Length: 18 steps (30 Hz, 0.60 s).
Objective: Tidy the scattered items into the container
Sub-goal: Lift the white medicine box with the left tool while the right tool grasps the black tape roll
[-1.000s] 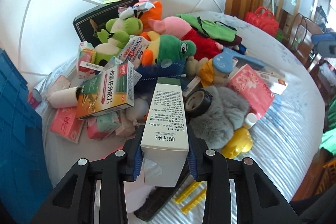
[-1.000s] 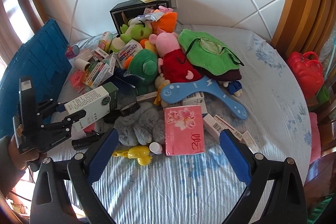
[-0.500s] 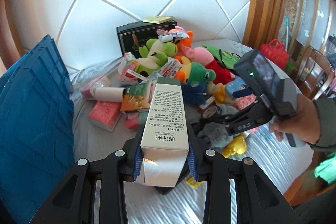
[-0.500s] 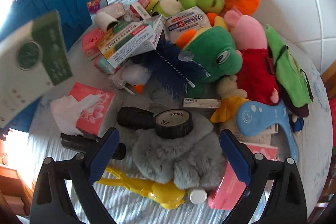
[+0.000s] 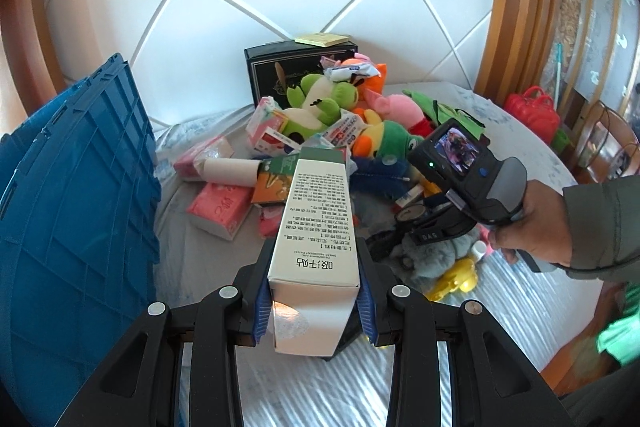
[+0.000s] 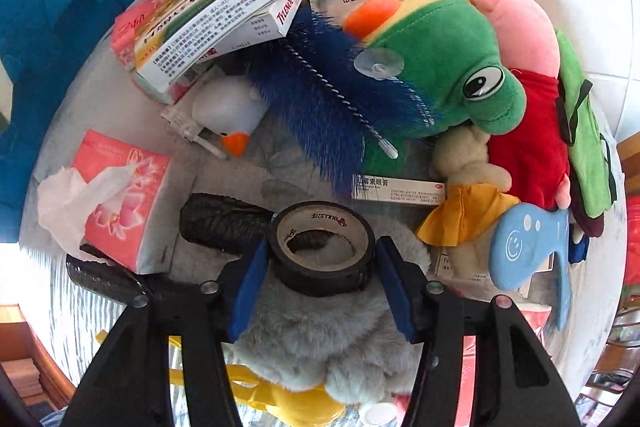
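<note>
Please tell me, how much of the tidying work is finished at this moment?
Nothing visibly done: the blue crate shows only its outside. In hand: the left gripper holds a white box; the right gripper has its pads on either side of a black tape roll on the grey plush. Left: plush toys, boxes and tissue packs piled on the bed.

Left gripper has lifted the white carton up and back from the heap; blue crate now fills more of its left side. Right gripper dropped low over the pile, its blue pads narrowed to bracket the black tape roll on the grey plush.
</note>
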### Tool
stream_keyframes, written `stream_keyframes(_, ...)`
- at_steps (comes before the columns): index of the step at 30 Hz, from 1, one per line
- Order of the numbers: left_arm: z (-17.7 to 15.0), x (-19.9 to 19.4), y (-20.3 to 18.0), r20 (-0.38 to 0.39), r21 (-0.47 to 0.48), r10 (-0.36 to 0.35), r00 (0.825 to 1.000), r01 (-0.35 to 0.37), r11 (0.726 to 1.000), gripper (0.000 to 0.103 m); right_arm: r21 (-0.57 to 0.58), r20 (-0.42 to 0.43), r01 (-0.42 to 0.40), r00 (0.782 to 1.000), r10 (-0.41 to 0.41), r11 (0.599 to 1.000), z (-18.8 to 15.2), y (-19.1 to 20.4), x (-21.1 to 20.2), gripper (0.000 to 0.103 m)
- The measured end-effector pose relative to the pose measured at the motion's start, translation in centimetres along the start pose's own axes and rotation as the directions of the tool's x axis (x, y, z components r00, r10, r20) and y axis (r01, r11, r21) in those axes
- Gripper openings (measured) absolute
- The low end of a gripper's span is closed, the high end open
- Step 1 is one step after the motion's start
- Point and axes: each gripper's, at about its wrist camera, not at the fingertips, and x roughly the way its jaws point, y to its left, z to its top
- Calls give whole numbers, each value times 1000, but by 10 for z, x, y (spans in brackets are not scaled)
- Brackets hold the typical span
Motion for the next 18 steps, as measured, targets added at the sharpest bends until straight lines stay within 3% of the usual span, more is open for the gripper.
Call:
stream_keyframes(6, 4, -2, -6, 12, 1, -7, 1000, 7, 1000, 35, -56, -16, 25, 1000, -26, 998, 1, 2, 6, 55)
stream_keyframes(18, 8, -7, -13, 35, -2, -5, 999, 5, 1000, 35, 9, 45, -13, 999, 12, 1000, -17, -19, -28, 54)
